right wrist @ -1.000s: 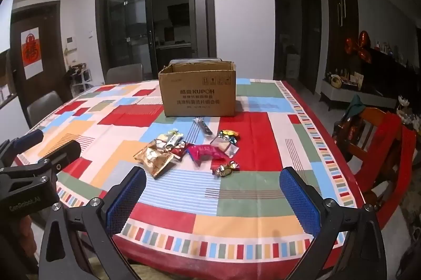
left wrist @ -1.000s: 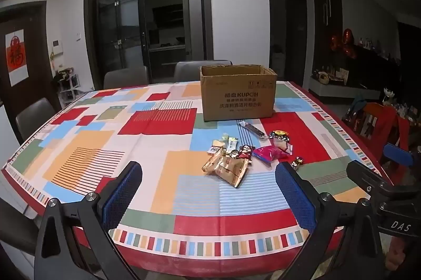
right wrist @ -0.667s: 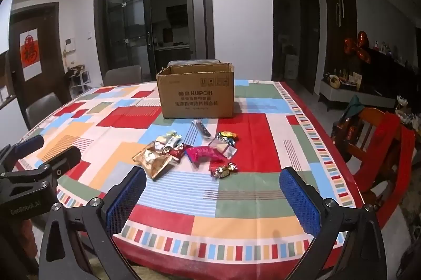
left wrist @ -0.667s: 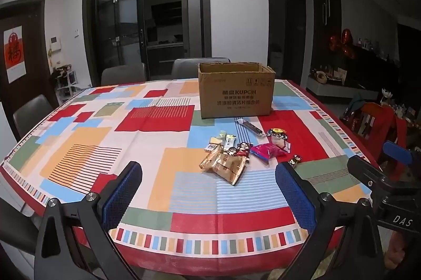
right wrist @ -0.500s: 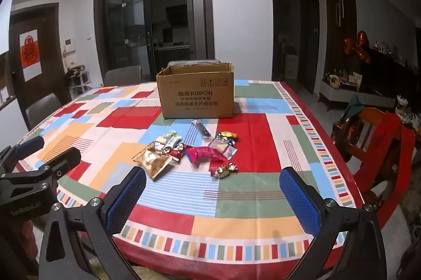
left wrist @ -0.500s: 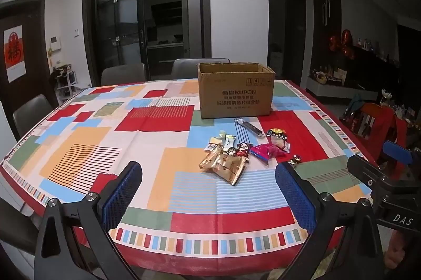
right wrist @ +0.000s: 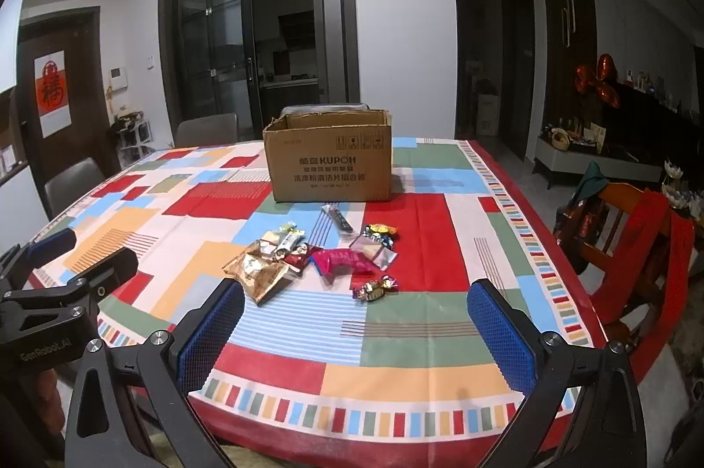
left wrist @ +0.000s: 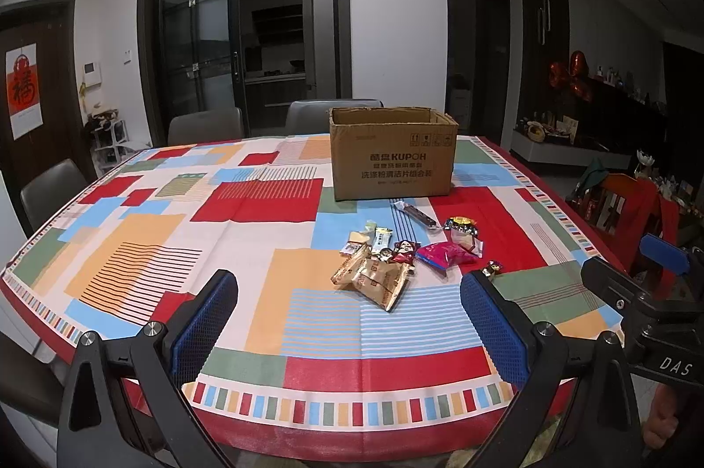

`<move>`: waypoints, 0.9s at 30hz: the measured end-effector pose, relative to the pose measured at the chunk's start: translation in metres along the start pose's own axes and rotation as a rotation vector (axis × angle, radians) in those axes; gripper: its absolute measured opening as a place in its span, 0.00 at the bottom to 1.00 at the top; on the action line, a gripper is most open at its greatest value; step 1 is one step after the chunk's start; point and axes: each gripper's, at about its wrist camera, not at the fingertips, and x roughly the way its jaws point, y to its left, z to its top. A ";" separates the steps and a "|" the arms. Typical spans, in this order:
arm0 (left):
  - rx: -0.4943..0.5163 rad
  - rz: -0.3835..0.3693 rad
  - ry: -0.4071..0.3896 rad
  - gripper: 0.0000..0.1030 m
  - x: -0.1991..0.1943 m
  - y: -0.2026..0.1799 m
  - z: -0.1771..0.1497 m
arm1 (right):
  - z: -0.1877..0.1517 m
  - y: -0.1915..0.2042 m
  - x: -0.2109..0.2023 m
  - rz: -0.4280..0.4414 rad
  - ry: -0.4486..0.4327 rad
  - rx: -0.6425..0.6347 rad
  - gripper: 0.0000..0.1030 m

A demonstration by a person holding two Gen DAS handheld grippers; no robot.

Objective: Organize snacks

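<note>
Several wrapped snacks lie in a loose pile on the patchwork tablecloth: gold packets (left wrist: 376,278) (right wrist: 259,274), a pink pouch (left wrist: 444,254) (right wrist: 345,261), a dark stick bar (left wrist: 416,213) (right wrist: 339,219) and foil candies (right wrist: 374,289). An open cardboard box (left wrist: 391,155) (right wrist: 330,160) stands just behind them. My left gripper (left wrist: 347,318) is open and empty above the near table edge, short of the snacks. My right gripper (right wrist: 356,329) is open and empty, also short of the pile.
The table (left wrist: 132,248) has grey chairs (left wrist: 204,124) at its far and left sides. A wooden chair draped in red cloth (right wrist: 638,239) stands at the right. A glass sliding door and a dark sideboard are behind.
Both grippers stay open and almost still; the left view has shifted slightly, so the table sits a little lower and nearer than a second ago.
</note>
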 end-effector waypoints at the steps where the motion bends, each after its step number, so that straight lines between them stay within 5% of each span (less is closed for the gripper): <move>1: 0.000 0.000 0.000 1.00 0.000 0.000 0.000 | 0.000 0.000 -0.001 0.000 -0.001 0.001 1.00; 27: 0.000 0.000 0.000 1.00 0.000 0.000 0.000 | 0.001 0.000 -0.002 0.000 -0.004 0.000 0.99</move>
